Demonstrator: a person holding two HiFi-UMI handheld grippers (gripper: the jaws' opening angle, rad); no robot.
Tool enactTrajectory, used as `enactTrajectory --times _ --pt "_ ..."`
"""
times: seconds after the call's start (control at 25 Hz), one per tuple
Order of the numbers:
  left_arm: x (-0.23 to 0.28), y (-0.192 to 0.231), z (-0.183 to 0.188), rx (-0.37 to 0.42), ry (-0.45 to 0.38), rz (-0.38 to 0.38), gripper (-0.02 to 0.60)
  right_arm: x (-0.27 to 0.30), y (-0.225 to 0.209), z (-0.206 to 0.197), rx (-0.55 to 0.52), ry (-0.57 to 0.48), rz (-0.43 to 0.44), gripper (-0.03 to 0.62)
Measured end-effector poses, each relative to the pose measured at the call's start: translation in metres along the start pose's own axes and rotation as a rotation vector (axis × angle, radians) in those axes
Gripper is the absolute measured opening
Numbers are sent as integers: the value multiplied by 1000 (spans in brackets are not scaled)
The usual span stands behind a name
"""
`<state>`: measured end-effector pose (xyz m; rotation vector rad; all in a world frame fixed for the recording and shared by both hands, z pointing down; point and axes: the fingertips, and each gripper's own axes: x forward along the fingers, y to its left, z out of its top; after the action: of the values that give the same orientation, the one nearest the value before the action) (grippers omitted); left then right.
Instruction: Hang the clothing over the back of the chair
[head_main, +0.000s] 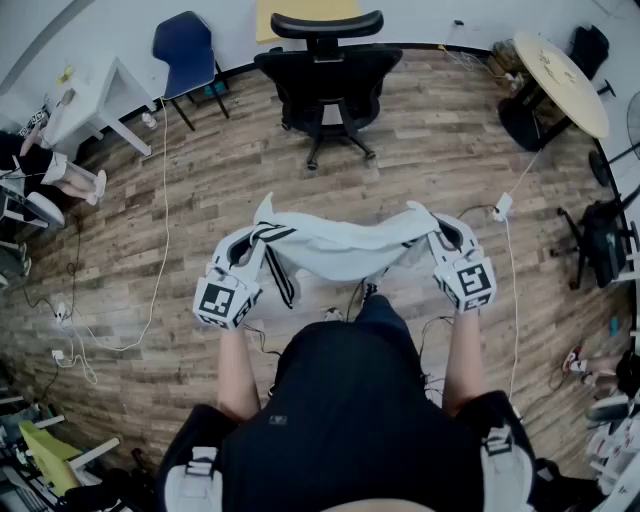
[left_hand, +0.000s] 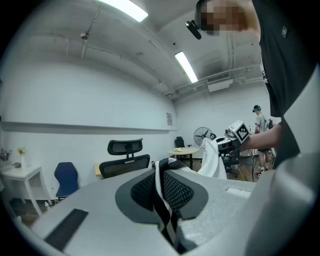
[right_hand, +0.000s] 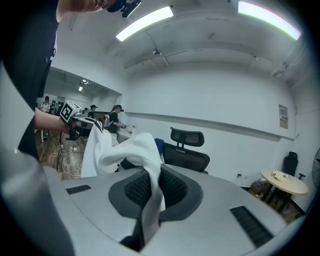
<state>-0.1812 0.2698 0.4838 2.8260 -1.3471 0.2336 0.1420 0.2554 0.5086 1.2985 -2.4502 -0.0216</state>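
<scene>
A white garment (head_main: 335, 247) with black stripes hangs stretched between my two grippers at waist height. My left gripper (head_main: 243, 258) is shut on its striped edge (left_hand: 162, 192). My right gripper (head_main: 444, 240) is shut on the other white end (right_hand: 150, 200). The black office chair (head_main: 330, 75) with a headrest stands ahead of me across the wooden floor, its back facing me. It also shows beyond the jaws as the chair (left_hand: 125, 160) in the left gripper view and as the chair (right_hand: 187, 152) in the right gripper view.
A blue chair (head_main: 187, 55) and a white table (head_main: 95, 100) stand at the far left. A round wooden table (head_main: 562, 72) is at the far right. Cables (head_main: 160, 240) trail over the floor, with a power strip (head_main: 503, 207). People sit at the left edge.
</scene>
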Motion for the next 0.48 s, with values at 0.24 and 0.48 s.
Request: enactTrajectory --times 0.24,0.48 --pt "4 1 -1 8 2 -14 6 6 -3 4 -1 -3 -10 9" --pt "12 -1 6 12 -7 -17 6 4 -13 8 -6 -14 -25 9"
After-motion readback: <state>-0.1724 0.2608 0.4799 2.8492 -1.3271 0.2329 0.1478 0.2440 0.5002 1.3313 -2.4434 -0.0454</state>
